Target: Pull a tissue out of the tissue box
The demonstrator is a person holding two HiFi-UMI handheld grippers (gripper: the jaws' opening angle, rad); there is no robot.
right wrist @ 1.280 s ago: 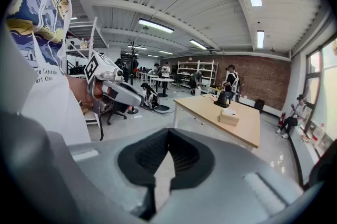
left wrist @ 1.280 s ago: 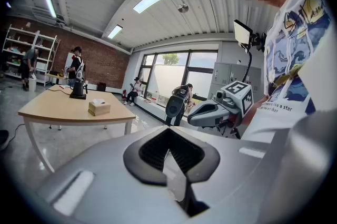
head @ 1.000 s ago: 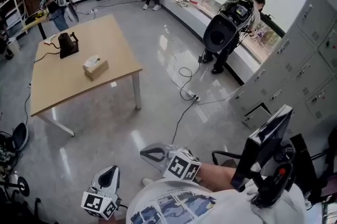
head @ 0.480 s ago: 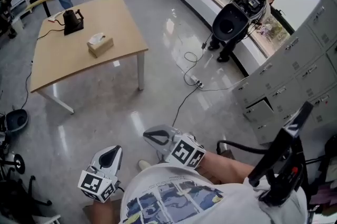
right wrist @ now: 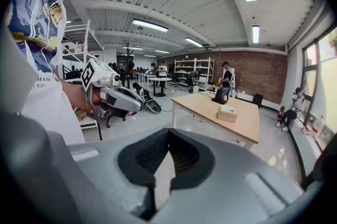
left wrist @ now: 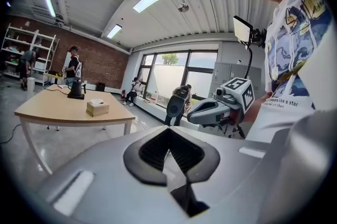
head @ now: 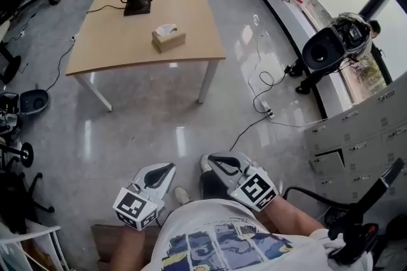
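A: How do the jaws of the right gripper (right wrist: pixel 168 130) stand?

B: Together at the tips, holding nothing; only floor shows through the narrow slit lower down between the dark pads (right wrist: pixel 142 157).

A: What lies ahead of it?

B: A wooden table (right wrist: pixel 202 104), ahead and a little right, well apart. A tissue box (right wrist: pixel 227 113) sits on it with white tissue poking from its top. A black kettle (right wrist: pixel 218 95) stands beyond the box.

A: And to its left?

B: The left gripper (right wrist: pixel 135 102), held in a hand, marker cube (right wrist: pixel 90 77) at its back end.
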